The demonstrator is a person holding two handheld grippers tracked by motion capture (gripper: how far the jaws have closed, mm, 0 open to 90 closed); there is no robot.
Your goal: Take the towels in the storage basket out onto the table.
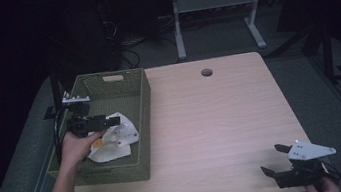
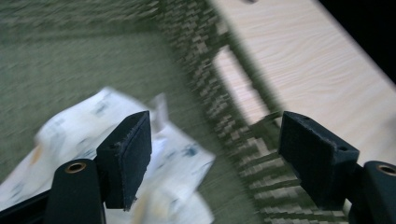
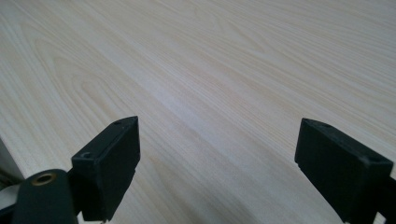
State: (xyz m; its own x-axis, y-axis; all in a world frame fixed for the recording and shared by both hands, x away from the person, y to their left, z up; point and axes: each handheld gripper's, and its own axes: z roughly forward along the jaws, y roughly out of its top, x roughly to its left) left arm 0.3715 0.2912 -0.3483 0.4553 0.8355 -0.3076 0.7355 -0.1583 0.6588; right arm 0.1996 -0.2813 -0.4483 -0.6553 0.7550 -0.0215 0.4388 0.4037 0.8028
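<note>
Over on the left side of the desk (image 1: 212, 120) there's a green woven basket (image 1: 142, 110), and inside it, toward the near end, sits a crumpled white wrapper (image 1: 117, 143) with some orange-yellow print on it. The left gripper (image 1: 114, 120) is hanging just over that wrapper, inside the basket, pointing to the right, with the person's left hand (image 1: 75, 147) wrapped around its body and a black cable trailing off it. In the left gripper view, which is pretty blurry, its fingers (image 2: 128, 158) stand wide apart with nothing pinched between them; the wrapper (image 2: 177, 163) lies under and behind the left-hand one, and the basket wall (image 2: 224, 121) runs through the gap, with bare desk beyond it. Can't tell if a finger actually touches the paper. The middle of the desk is plain light wood with a round hole (image 1: 206, 72) near the far edge. Down at the near right corner is the right gripper (image 1: 274, 158), grey plate on top, low over the desk, well away from the basket. Its fingers (image 3: 109, 163) are spread wide too, just wood grain between them.
</note>
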